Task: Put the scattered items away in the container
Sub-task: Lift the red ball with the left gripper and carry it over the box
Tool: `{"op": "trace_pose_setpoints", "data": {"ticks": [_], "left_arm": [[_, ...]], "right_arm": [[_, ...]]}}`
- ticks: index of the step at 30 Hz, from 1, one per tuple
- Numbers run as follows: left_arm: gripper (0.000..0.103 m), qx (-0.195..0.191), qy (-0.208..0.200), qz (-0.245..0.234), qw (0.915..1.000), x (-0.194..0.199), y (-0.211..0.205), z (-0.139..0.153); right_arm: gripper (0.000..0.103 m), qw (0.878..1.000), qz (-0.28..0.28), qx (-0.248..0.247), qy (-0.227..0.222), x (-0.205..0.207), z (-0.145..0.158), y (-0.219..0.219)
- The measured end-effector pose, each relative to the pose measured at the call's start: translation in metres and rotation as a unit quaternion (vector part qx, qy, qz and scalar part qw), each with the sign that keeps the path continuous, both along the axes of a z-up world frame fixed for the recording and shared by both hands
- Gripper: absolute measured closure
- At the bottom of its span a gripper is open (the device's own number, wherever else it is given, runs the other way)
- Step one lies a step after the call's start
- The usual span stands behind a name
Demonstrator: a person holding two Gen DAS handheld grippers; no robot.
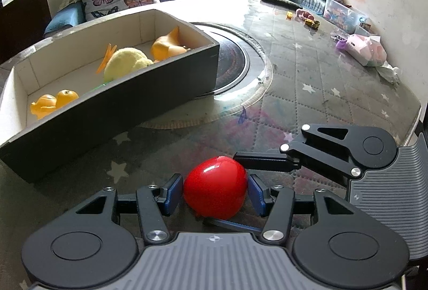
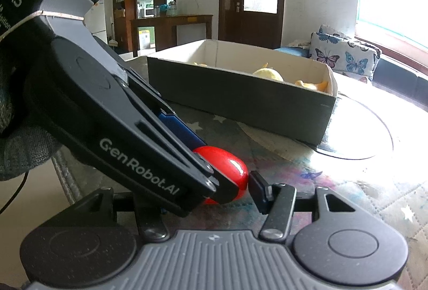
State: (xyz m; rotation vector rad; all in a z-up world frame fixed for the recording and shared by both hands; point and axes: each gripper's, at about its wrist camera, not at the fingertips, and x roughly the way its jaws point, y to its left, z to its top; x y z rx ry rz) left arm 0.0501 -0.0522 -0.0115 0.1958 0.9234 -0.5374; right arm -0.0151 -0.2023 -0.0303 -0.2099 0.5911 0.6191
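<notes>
Red ball [image 1: 215,187] on surface [image 1: 307,92], just in front of box [image 1: 112,113], not yet inside. Left tongs [image 1: 216,192] straddling ball, blue pads at either flank and seemingly touching; judged closed on ball, though firmness of squeeze not readable. Right tongs [image 1: 264,164] in from the right, one black finger [image 1: 263,163] at ball's far-right edge, other finger hidden under ball or out of sight; part open, and whether pressing ball impossible to tell. From right wrist view: left tongs [image 2: 230,189] crossing the frame diagonally, covering most of ball [image 2: 234,168], right tongs' own finger [image 2: 258,189] just beside ball's right side, seemingly touching. Box [image 2: 240,105] beyond, open-topped, white inside, already holding orange duck [image 1: 53,102], yellow plush [image 1: 124,64] and another orange toy [image 1: 167,45]. Step in hand: securing ball for pickup, one of the remaining loose items. Next move likely: lift clear of surface, carry up and over near wall of box, release above a free patch of floor between duck and plush. Smooth, round, glossy shell, so prone to squirting out of a light pinch; worth confirming hold before lifting. Right tongs crowding the same ball; need to back off or risk a knock.
</notes>
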Motion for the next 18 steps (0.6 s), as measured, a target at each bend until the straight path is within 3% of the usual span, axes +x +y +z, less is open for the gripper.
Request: {"op": "trace_pose_setpoints", "data": {"ticks": [18], "left_arm": [[0.047,-0.009,-0.051,0.019,0.9985,0.03,0.009,0.062]], "right_arm": [[0.047,0.998,0.03,0.0,-0.053,0.036,0.057,0.009]]}}
